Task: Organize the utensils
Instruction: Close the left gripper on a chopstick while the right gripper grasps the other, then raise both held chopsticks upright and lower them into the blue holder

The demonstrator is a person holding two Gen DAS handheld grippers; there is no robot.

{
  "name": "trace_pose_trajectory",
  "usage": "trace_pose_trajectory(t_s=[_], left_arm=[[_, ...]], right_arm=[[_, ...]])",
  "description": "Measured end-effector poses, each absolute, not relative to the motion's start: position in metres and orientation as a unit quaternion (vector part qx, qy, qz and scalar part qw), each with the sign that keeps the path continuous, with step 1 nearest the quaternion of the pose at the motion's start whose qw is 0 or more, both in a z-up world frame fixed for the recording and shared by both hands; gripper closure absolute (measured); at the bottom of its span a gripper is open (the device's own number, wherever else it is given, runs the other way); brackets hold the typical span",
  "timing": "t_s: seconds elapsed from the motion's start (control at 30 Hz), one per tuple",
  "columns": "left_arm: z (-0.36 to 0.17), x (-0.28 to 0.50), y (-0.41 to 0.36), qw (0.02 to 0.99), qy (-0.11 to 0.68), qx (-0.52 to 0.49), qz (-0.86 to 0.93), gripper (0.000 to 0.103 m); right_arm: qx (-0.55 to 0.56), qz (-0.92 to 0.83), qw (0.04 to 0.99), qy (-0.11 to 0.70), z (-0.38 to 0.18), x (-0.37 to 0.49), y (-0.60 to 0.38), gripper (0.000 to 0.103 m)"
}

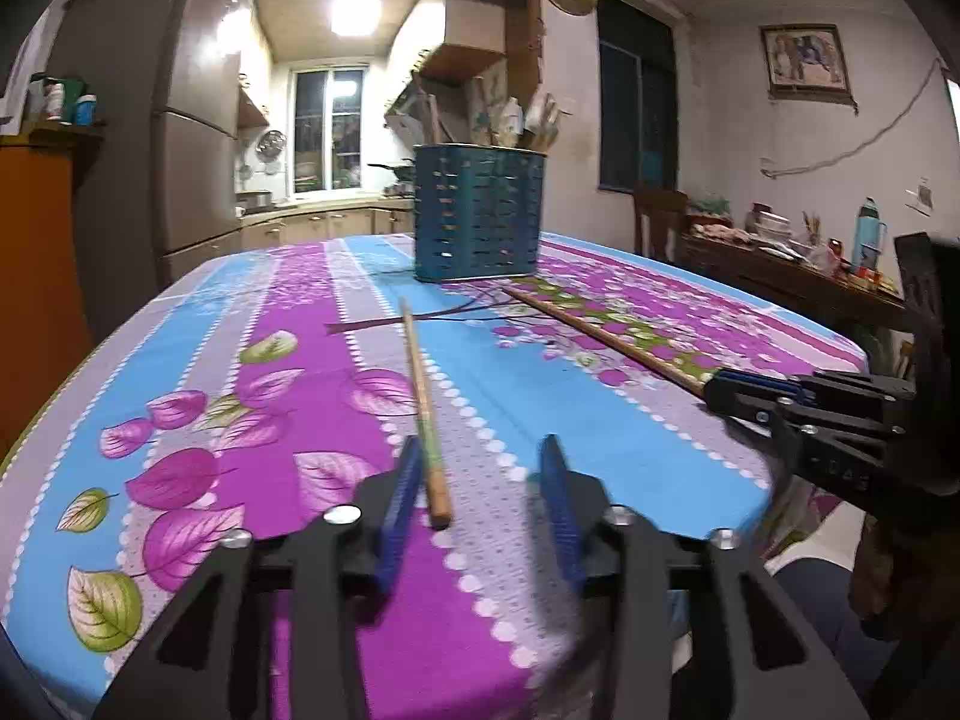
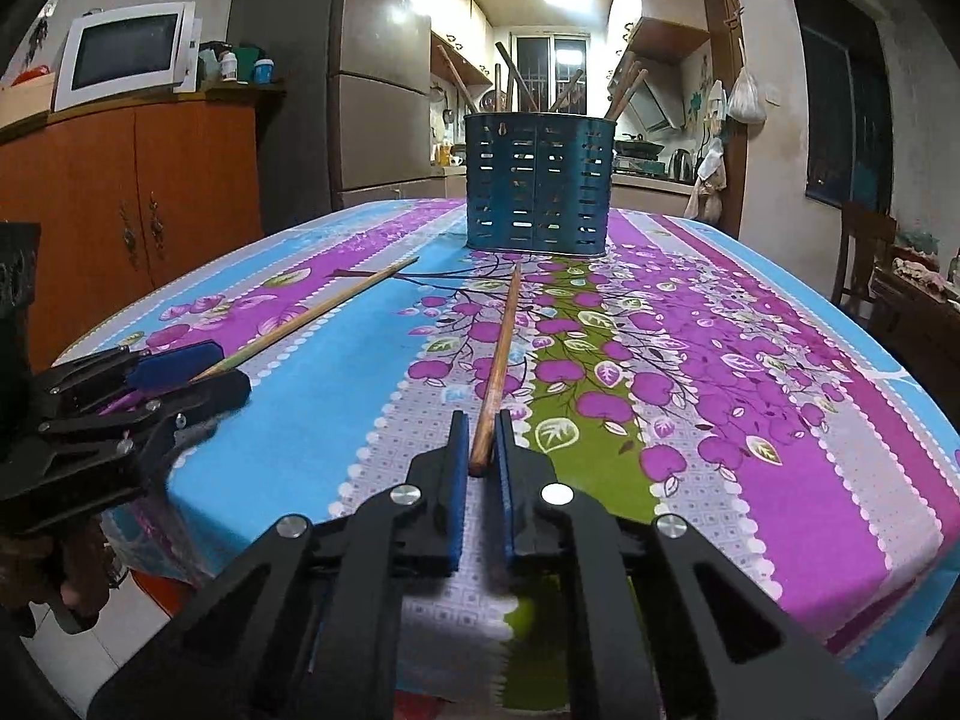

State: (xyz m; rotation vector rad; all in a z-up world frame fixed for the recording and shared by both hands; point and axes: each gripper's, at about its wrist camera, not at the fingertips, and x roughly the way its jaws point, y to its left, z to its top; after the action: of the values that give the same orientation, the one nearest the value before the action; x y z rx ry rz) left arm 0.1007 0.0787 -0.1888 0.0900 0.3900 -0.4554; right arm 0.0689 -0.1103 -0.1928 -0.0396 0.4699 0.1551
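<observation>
Right hand-held gripper point(image 2: 482, 450) clamped on chopstick point(image 2: 498, 360); left hand-held gripper point(image 1: 480, 468) apart around another chopstick point(image 1: 423, 396)

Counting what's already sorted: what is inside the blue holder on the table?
Brown wooden sticks, likely chopsticks, and pale utensil handles poke out of the blue holder. Its slotted wall hides their lower ends, so an exact count is not possible.

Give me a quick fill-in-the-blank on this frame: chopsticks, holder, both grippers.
1. The right gripper has its blue-padded fingers shut on a brown wooden ____.
2. The slotted teal metal utensil holder stands ____ on the floral tablecloth.
3. The second, paler wooden chopstick lies between the open fingers of the ____ gripper.

Missing words: chopstick; upright; left
</observation>
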Motion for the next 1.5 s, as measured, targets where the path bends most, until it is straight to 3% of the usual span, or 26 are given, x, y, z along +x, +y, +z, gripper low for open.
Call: trace_pose_trajectory(t_s=[0.07, 0.13, 0.43, 0.57, 0.83, 1.2, 1.5], left_arm=[[-0.190, 0.101, 0.083, 0.958, 0.188, 0.040, -0.212, 0.081], [-0.190, 0.100, 0.085, 0.960, 0.185, 0.037, -0.207, 0.084], [-0.196, 0.088, 0.079, 0.971, 0.158, 0.041, -0.177, 0.084], [-0.197, 0.087, 0.078, 0.975, 0.152, 0.036, -0.158, 0.095], [-0.187, 0.086, 0.073, 0.976, 0.152, 0.033, -0.154, 0.096], [-0.105, 0.065, 0.065, 0.981, 0.079, 0.034, -0.176, 0.096], [-0.034, 0.093, 0.041, 0.978, 0.042, 0.052, -0.195, 0.096]], right_arm=[[-0.021, 0.078, 0.970, 0.228, -0.194, 0.068, -0.111, 0.096], [-0.022, 0.078, 0.971, 0.226, -0.194, 0.067, -0.110, 0.096], [-0.033, 0.073, 0.974, 0.211, -0.197, 0.066, -0.108, 0.096], [-0.030, 0.072, 0.975, 0.206, -0.198, 0.065, -0.108, 0.096], [-0.008, 0.080, 0.976, 0.200, -0.195, 0.064, -0.116, 0.097], [-0.036, 0.092, 0.986, 0.132, -0.125, 0.035, -0.128, 0.098], [-0.055, 0.122, 0.987, 0.089, -0.051, 0.050, -0.147, 0.098]])
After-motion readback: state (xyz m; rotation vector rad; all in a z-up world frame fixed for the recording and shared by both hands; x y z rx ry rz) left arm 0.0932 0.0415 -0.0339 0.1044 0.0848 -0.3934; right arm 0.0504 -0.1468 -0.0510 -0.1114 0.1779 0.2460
